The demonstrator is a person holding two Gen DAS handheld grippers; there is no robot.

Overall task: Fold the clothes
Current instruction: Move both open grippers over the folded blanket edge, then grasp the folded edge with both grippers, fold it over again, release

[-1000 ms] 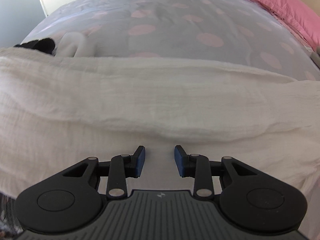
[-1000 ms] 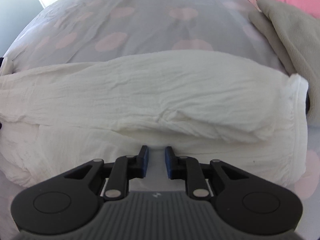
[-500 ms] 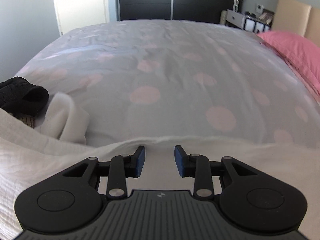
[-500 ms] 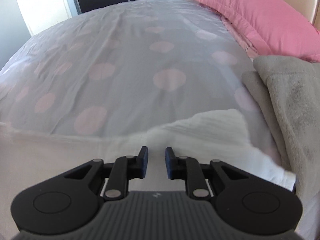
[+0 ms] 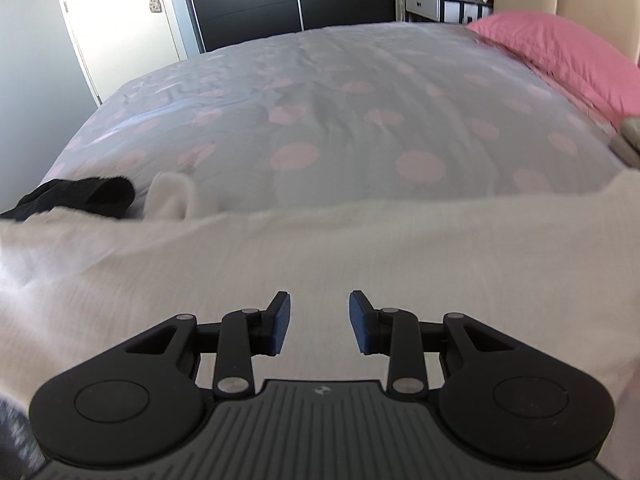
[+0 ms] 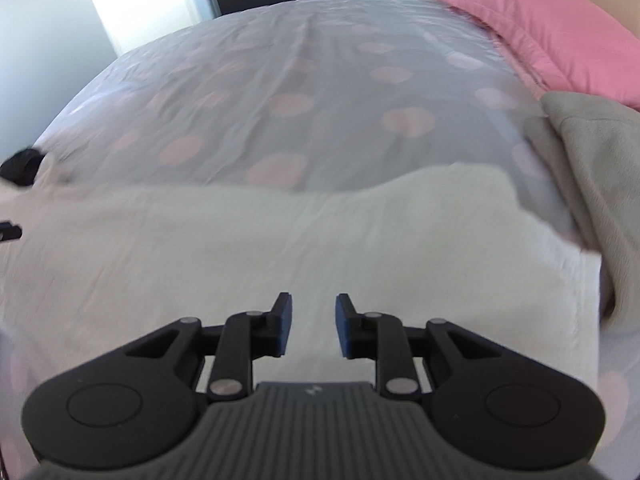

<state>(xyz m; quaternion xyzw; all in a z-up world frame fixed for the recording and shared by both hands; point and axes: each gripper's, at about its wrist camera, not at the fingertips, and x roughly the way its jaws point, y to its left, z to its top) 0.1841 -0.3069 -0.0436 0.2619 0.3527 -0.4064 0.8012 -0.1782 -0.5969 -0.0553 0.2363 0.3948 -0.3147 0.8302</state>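
Observation:
A white crinkled garment (image 5: 360, 256) lies spread across the near part of the bed and shows in both views (image 6: 280, 248). My left gripper (image 5: 320, 308) hovers over its near part, open, with only the cloth below showing through the gap. My right gripper (image 6: 314, 312) hangs over the garment's right half. Its jaws are opening and nothing is pinched between them. The garment's right edge (image 6: 560, 240) ends near a grey garment (image 6: 592, 168).
The bed cover (image 5: 340, 120) is pale grey with pink dots and stretches far ahead. A black garment (image 5: 80, 198) and a small white piece (image 5: 172, 196) lie at the left. A pink pillow (image 5: 560, 52) sits at the far right, with a door and a dark wardrobe beyond the bed.
Both grippers have risen off the white garment, so more of the bed and room shows. The raised fold in front of the fingers is gone. The right jaws stand slightly wider.

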